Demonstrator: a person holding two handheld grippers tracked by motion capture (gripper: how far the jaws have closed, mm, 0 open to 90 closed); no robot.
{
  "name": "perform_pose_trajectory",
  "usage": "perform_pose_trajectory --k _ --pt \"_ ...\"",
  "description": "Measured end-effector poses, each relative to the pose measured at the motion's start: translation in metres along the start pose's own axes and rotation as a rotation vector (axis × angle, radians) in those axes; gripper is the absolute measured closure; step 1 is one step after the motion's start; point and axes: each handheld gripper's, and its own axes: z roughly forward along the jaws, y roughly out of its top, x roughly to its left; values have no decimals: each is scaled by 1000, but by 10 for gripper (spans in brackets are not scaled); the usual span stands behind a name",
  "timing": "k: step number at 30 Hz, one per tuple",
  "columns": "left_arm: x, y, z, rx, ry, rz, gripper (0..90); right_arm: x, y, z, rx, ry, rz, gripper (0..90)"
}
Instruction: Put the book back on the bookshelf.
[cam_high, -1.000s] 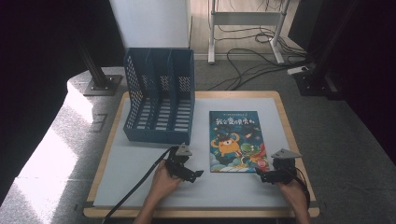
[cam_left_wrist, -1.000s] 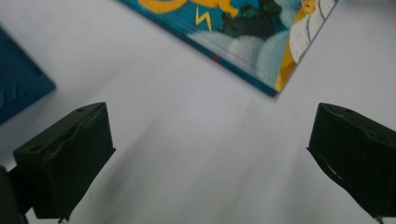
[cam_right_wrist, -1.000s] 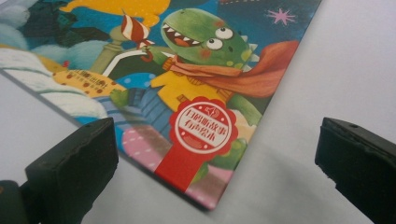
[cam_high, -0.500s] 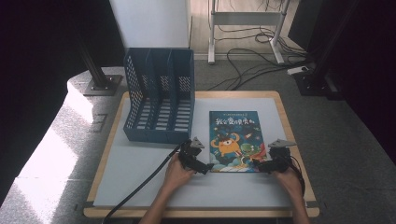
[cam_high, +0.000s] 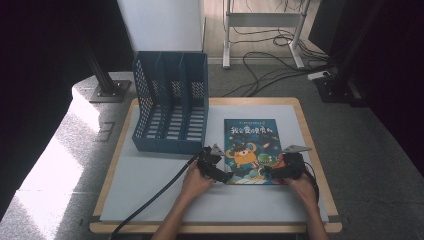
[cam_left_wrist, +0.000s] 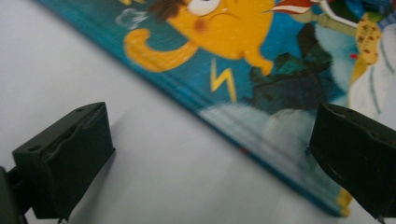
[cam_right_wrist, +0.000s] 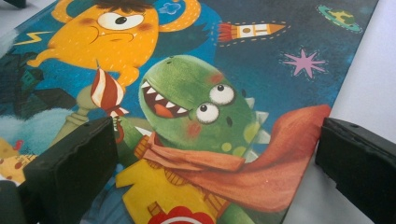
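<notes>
Both tongs gape over the picture book (cam_high: 250, 150): left gripper (cam_high: 216, 170) at its near-left corner; right gripper (cam_high: 280, 171) near-right; best straddle the edges squarely before closing.

Both grippers have closed in on the picture book (cam_high: 250, 150) from the surface's near edge. The left gripper (cam_high: 223, 176) has moved right to the book's near left corner; the right gripper (cam_high: 267, 173) has moved left, seemingly over its near right part, jaws apart.

Black left gripper (cam_high: 223, 175) – blocky fingers (cam_left_wrist: 65, 161), grey three-cornered plate, trailing cable
</notes>
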Motion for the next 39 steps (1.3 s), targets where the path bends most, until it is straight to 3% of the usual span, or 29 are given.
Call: perform_pose_trajectory --k 9,20,30,39 --pt "-17 6 9 -4 -29 13 0 2 -1 0 2 8 -4 0" --pt "-25 4 7 0 -6 7 0 7 -4 -3 1 7 -7 0" --pt "-41 -4 -1 19 2 7 0 17 -13 -12 6 19 -18 0" --pt "-62 -19 -12 19 -1 36 0 30 -24 -23 7 25 -32 0"
